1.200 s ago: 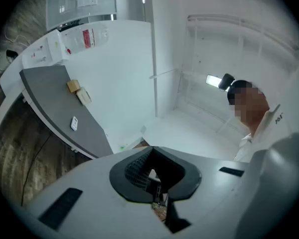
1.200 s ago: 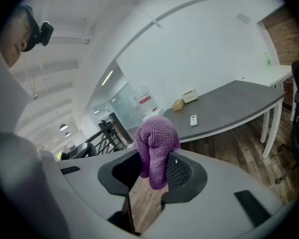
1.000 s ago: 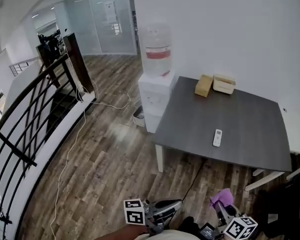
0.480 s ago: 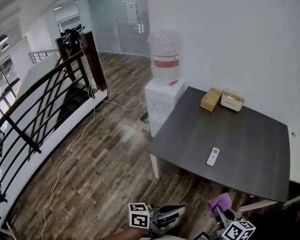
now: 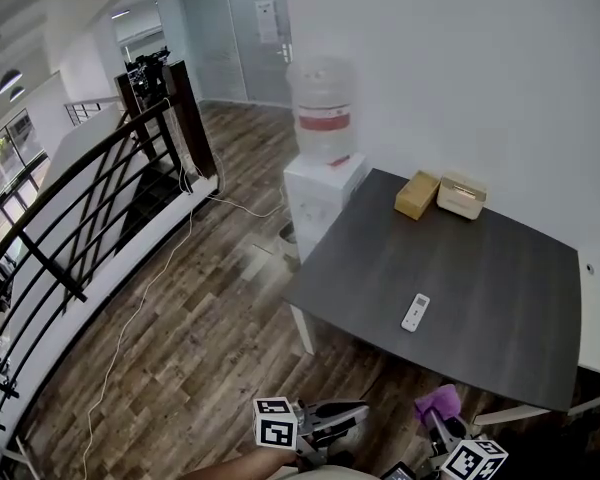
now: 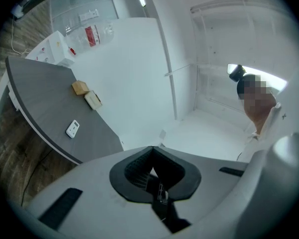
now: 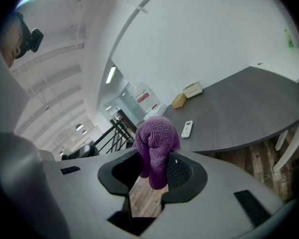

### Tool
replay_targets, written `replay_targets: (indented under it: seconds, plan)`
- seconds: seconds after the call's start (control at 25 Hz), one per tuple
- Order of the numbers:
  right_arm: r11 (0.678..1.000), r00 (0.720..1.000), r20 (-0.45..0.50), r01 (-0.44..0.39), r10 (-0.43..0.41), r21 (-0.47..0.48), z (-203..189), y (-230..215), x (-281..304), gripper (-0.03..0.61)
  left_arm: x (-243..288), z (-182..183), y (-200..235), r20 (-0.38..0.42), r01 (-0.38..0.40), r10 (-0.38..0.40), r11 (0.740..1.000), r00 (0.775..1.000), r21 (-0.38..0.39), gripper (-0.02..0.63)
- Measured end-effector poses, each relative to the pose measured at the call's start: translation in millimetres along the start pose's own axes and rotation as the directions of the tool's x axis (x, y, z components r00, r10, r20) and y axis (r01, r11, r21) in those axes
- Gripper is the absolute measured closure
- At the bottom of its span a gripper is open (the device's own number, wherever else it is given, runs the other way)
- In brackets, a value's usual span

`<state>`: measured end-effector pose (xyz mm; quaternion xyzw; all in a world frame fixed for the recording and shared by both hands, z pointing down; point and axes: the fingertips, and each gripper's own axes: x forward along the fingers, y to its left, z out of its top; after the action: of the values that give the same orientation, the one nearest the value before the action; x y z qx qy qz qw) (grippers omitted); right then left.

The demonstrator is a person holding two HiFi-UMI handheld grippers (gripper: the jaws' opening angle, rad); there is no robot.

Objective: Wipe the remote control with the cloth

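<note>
Gripping the cloth (image 7: 157, 136) in the right gripper (image 7: 152, 176), keeping the left gripper (image 6: 152, 174) clamped shut on nothing. Has drawn nearer the remote control (image 5: 415, 312), flat on the dark table (image 5: 500, 268), yet well apart from it. Approaching; no wiping yet.

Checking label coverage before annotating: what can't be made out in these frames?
- Remote control: buttons and any dirt too small, every view.
- Right gripper: its tips are covered by the purple cloth, right gripper view.
- Left gripper: handle cut off by bottom edge, head view.
</note>
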<state>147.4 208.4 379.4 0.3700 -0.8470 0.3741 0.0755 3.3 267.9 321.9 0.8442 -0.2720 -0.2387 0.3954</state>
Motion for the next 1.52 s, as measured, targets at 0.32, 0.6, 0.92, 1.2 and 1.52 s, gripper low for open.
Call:
replay_targets:
  seconds: [0.32, 0.6, 0.92, 1.2, 1.52]
  plan:
    - [0.999, 0.999, -0.008, 0.034, -0.034, 0.020, 9.8, -18.1, 20.9, 0.454, 12.4, 25.5, 33.3, -0.014, -0.051, 0.052, 0.997, 0.999, 0.059, 0.612]
    - [0.996, 0.996, 0.032, 0.083, -0.084, 0.035, 42.0, -14.7, 74.1, 0.454, 26.8, 71.0, 81.6, -0.094, -0.018, 0.020, 0.999, 0.995, 0.029, 0.612]
    - [0.984, 0.980, 0.092, 0.171, -0.174, 0.041, 91.5, -0.5, 136.0, 0.454, 44.5, 134.3, 128.3, -0.196, 0.031, -0.020, 0.998, 0.980, 0.053, 0.611]
    - [0.964, 0.957, 0.112, 0.262, -0.266, 0.054, 110.4, -12.9, 153.6, 0.454, 57.0, 140.3, 180.6, -0.316, -0.001, 0.021, 0.998, 0.949, 0.062, 0.525]
    - [0.949, 0.948, 0.049, 0.310, -0.313, 0.059, 112.5, -49.7, 152.6, 0.454, 82.0, 107.9, 231.2, -0.408, -0.121, 0.134, 0.991, 0.903, 0.058, 0.505]
